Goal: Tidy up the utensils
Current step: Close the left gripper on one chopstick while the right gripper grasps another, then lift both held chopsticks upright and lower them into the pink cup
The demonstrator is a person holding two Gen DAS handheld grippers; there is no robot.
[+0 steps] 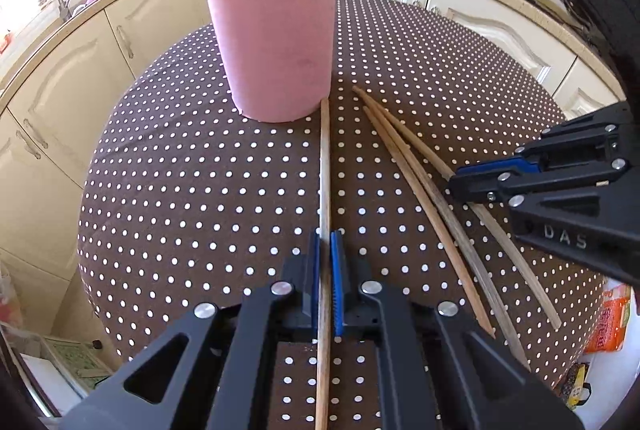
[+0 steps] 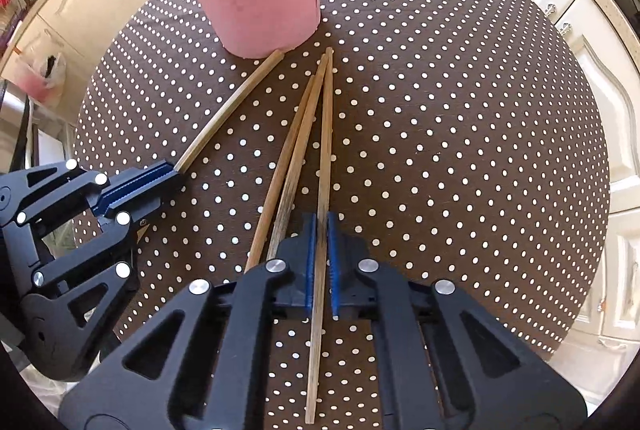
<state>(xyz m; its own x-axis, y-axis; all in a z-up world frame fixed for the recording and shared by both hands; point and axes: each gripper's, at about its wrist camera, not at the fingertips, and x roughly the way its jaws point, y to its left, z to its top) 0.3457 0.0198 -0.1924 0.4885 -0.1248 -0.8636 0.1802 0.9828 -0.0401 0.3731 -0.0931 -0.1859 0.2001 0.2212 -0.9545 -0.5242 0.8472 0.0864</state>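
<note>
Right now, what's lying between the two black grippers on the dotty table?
Two loose wooden chopsticks lie on the tablecloth between the left gripper and the right gripper, clearest in the right wrist view.

the cup (image 1: 276, 41) is pale pink with a cream inner rim. the tablecloth (image 1: 180, 189) is dark brown, patterned with even rows of small white dots. the chopsticks (image 2: 320, 149) are tan wood, some greyed along the shaft. both grippers, left gripper (image 1: 325, 250) and right gripper (image 2: 320, 230), are black with blue ribbed pads and silver screws. the cabinets (image 1: 60, 101) are cream.
</note>
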